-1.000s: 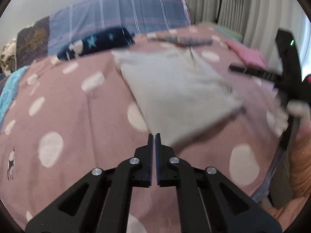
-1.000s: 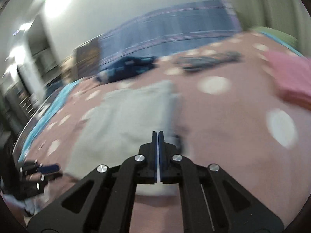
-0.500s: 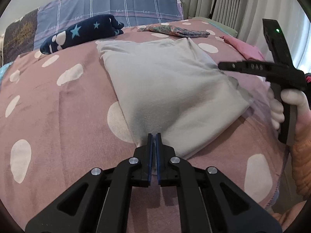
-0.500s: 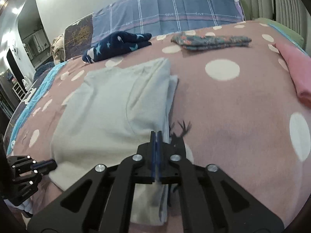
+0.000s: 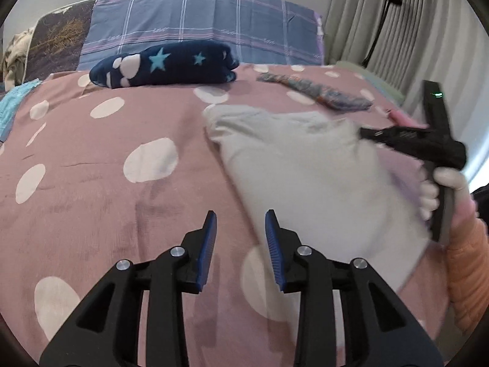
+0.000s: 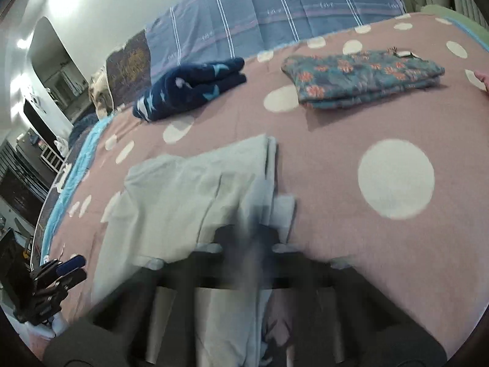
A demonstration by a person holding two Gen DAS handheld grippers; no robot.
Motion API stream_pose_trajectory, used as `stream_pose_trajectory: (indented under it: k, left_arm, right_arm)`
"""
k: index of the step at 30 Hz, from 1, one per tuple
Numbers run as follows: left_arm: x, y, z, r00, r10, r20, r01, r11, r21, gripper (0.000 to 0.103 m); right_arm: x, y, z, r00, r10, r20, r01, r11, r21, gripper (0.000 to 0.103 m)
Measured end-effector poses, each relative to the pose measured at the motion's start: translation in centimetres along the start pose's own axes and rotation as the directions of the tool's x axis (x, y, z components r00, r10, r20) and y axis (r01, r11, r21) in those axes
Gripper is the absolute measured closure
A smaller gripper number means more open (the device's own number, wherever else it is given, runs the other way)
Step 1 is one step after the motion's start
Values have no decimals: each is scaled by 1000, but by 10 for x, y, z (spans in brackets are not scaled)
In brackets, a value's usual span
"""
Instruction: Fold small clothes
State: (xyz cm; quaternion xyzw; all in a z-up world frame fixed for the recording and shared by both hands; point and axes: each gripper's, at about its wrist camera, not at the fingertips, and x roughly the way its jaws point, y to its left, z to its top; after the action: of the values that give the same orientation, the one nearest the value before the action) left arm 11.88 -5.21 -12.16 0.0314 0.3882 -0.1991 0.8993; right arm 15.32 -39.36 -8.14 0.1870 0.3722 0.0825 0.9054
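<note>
A pale grey garment point(image 5: 308, 168) lies folded on the pink spotted bedcover point(image 5: 91, 168); it also shows in the right wrist view point(image 6: 183, 202). My left gripper point(image 5: 240, 232) is open and empty, just left of the garment's near edge. My right gripper point(image 6: 259, 214) is blurred over the garment's right edge; I cannot tell how its jaws stand. It also shows in the left wrist view point(image 5: 397, 140), over the garment's far right side.
A folded navy star garment point(image 5: 165, 64) and a folded floral garment point(image 6: 360, 76) lie near the plaid pillow point(image 5: 201, 27). A pink garment point(image 5: 400, 117) lies at the right edge. Curtains point(image 5: 412, 30) hang at the right.
My left gripper has opened, let go of the grey garment's near edge and shifted left. My right gripper is moving and now blurred.
</note>
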Motion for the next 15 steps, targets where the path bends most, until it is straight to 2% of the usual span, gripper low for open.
stream_pose_trajectory:
  k: [1, 2, 3, 5, 6, 8, 9, 12, 14, 15]
  left_arm:
    - [7, -2, -4, 999, 38, -21, -38, 999, 24, 70]
    - [17, -2, -8, 996, 63, -58, -61, 997, 40, 69]
    - [21, -1, -10, 995, 67, -74, -64, 997, 41, 69]
    - [18, 3, -6, 997, 41, -67, -39, 999, 25, 68]
    - [18, 6, -6, 997, 32, -70, -31, 999, 16, 68]
    - [16, 10, -6, 998, 4, -66, -4, 1000, -8, 68]
    - [15, 12, -6, 998, -11, -62, 10, 1000, -19, 68]
    - [13, 18, -7, 997, -52, -58, 49, 997, -56, 68]
    - [8, 20, -8, 994, -97, -56, 92, 992, -85, 68]
    - [4, 21, -10, 991, -120, -53, 115, 989, -96, 68]
  right_arm:
    - [0, -10, -3, 1000, -23, 15, 23, 999, 29, 100]
    - [3, -26, -9, 996, -84, 16, 82, 994, 67, 100]
    - [9, -39, -14, 994, -113, -11, 114, 989, 99, 103]
    - [6, -55, -15, 1000, -18, -13, 20, 981, 191, 103]
    - [1, -54, -12, 1000, -21, -2, 21, 982, 188, 103]
    - [-11, -43, -7, 995, -97, 36, 92, 987, 132, 99]
    - [-18, -32, -3, 993, -104, 59, 98, 991, 90, 99]
    - [-23, 7, 9, 998, -39, 52, 40, 999, -24, 97]
    - [-15, 53, 17, 1000, -12, 15, 14, 986, -169, 85]
    - [-12, 72, 19, 1000, -6, -1, 6, 973, -229, 76]
